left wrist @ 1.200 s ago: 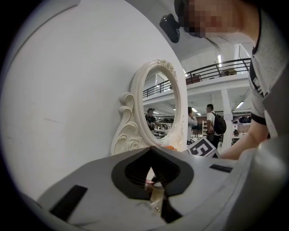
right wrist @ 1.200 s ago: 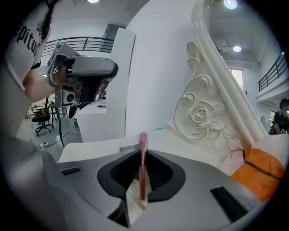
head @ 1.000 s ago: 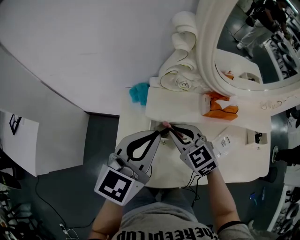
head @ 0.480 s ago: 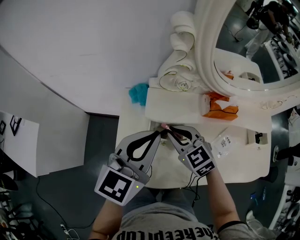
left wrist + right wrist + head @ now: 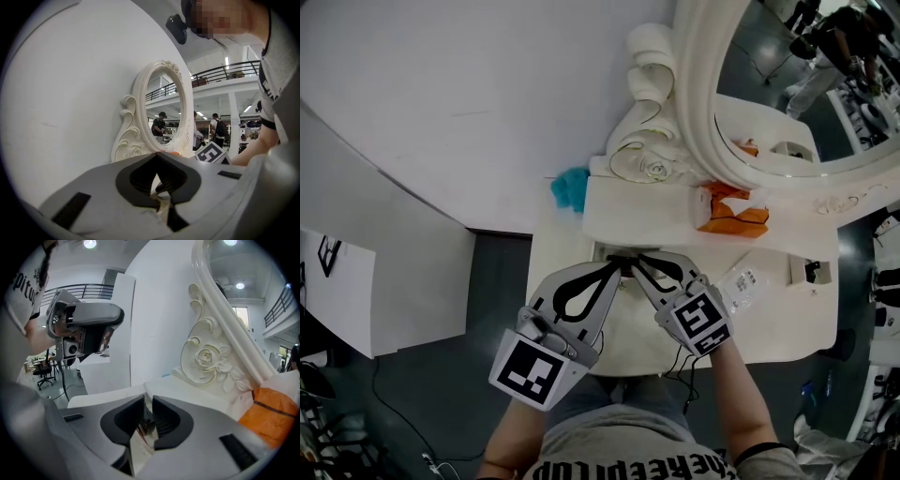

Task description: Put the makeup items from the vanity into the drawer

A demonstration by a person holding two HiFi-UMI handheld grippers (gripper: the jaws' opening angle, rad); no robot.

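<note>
Both grippers meet tip to tip at the front edge of the vanity's raised shelf (image 5: 637,220). My left gripper (image 5: 622,268) is shut, and in the left gripper view its jaws (image 5: 157,157) close to a point with nothing seen between them. My right gripper (image 5: 637,262) is shut on a slim dark makeup item (image 5: 144,423) with a reddish edge, pinched between the black pads (image 5: 164,420). This item is hidden in the head view. A dark gap under the shelf edge lies just beyond the tips; I cannot tell how far the drawer stands open.
An oval mirror (image 5: 787,84) in a carved cream frame stands behind the shelf. An orange packet (image 5: 729,214) lies on the shelf, a teal item (image 5: 567,187) at its left end. A clear packet (image 5: 741,284) and a small box (image 5: 811,272) lie on the vanity top (image 5: 769,323) to the right.
A pink tip that showed between the two grippers' ends is no longer visible in the head view. Both grippers stay together at the shelf edge, and the view has shifted slightly.
</note>
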